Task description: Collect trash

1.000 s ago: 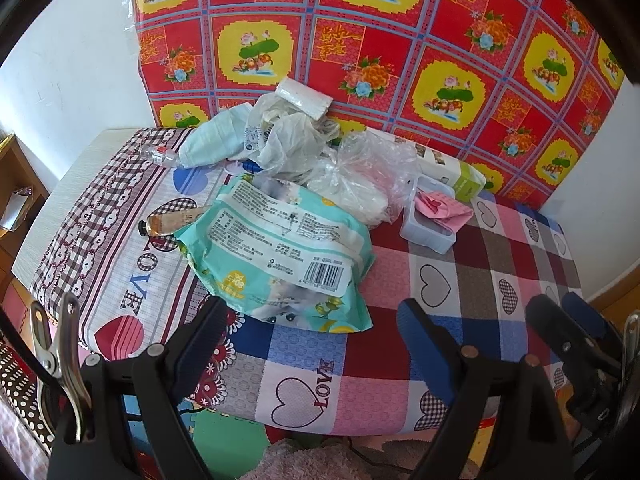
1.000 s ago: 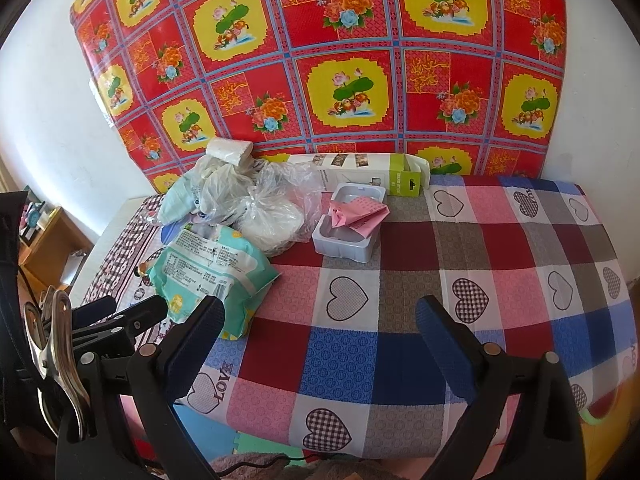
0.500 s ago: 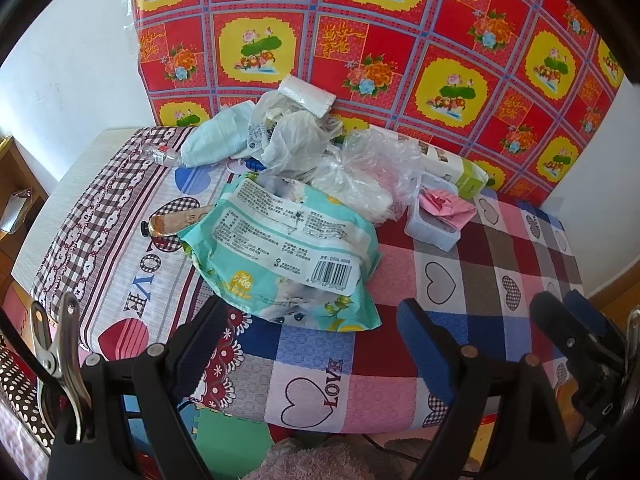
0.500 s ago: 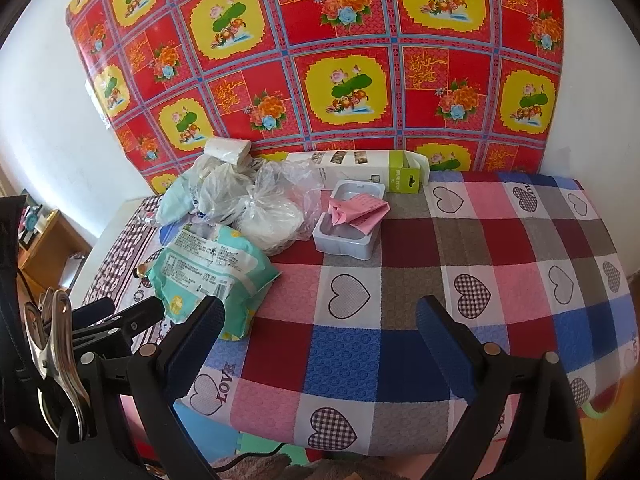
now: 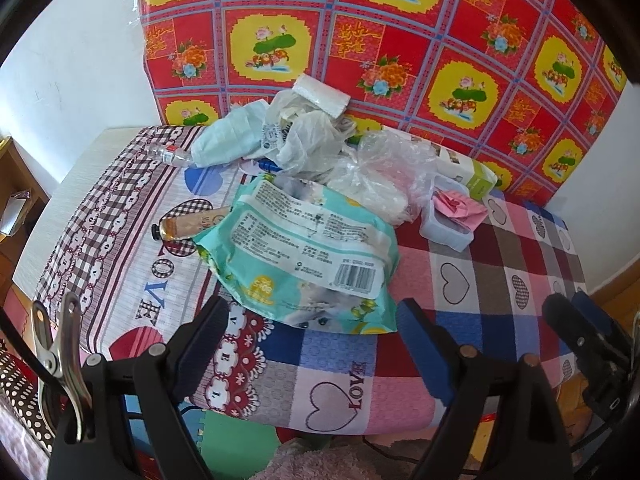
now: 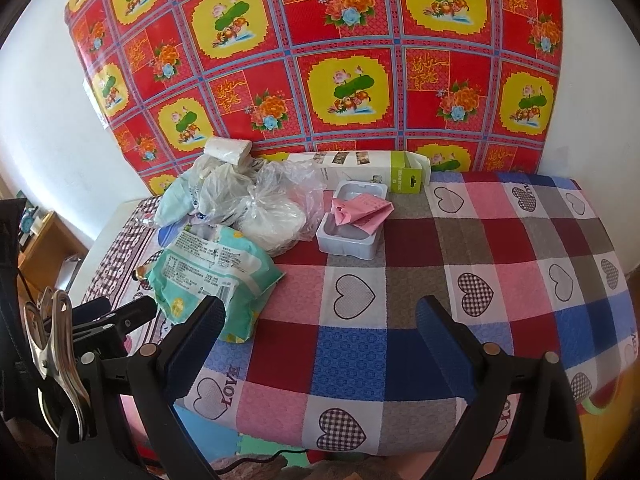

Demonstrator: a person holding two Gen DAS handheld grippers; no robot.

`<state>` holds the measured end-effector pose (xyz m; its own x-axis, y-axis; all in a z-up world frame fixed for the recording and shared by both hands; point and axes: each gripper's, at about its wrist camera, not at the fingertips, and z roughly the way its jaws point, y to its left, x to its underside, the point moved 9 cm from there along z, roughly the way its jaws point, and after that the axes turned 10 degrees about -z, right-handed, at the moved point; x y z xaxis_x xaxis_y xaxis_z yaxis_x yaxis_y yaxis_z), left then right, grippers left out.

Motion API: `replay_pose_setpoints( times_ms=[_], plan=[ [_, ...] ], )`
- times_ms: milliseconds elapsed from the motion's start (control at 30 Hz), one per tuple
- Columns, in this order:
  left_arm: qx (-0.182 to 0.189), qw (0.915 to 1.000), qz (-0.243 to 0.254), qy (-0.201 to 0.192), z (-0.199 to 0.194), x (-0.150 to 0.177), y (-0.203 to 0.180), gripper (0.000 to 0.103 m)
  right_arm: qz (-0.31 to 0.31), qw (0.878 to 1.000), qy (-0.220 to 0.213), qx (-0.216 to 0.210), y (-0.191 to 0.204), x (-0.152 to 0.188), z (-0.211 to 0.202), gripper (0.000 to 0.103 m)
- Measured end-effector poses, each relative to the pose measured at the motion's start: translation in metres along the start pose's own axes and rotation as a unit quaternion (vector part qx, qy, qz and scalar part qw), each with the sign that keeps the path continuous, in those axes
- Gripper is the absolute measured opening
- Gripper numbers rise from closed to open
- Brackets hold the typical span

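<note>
A pile of trash lies on the checked tablecloth (image 6: 500, 264). Nearest is a teal wipes packet (image 5: 308, 256) (image 6: 212, 268), with a small brown bottle (image 5: 188, 226) at its left. Behind sit a knotted clear bag (image 5: 380, 176) (image 6: 280, 208), crumpled white bags (image 5: 308, 136), a pale blue packet (image 5: 228, 140) and a white roll (image 5: 320, 94). A plastic tray with pink paper (image 6: 356, 220) (image 5: 454, 216) and a white-green carton (image 6: 372, 168) lie to the right. My left gripper (image 5: 312, 332) is open just short of the wipes packet. My right gripper (image 6: 320, 328) is open over bare cloth.
A red and yellow floral sheet (image 6: 320, 60) hangs on the white wall behind the table. A wooden shelf (image 6: 44, 248) stands to the left. A small clear vial (image 5: 168, 155) lies at the pile's far left. Foam floor mats (image 5: 224, 440) show below the table's front edge.
Both grippers have drawn a little closer to the table and lifted slightly; the wipes packet now sits lower and nearer between the left fingers. Nothing on the table has moved.
</note>
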<state>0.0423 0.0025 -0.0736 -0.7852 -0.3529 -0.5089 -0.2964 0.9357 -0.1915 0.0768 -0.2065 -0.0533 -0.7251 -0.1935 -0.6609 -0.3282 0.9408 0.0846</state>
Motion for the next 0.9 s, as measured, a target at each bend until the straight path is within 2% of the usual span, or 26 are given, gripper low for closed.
replay_pose_setpoints(
  times_ms=[467,900],
  plan=[
    [-0.006,0.9997,0.022,0.002,0.016,-0.017,0.045,0.089,0.011,1.0,0.003,0.012,0.025,0.003,0.01,0.098],
    [-0.01,0.9997,0.006,0.022,0.047,-0.02,0.064,0.088,-0.003,1.0,0.03,0.007,0.042,0.007,0.037,0.098]
  ],
)
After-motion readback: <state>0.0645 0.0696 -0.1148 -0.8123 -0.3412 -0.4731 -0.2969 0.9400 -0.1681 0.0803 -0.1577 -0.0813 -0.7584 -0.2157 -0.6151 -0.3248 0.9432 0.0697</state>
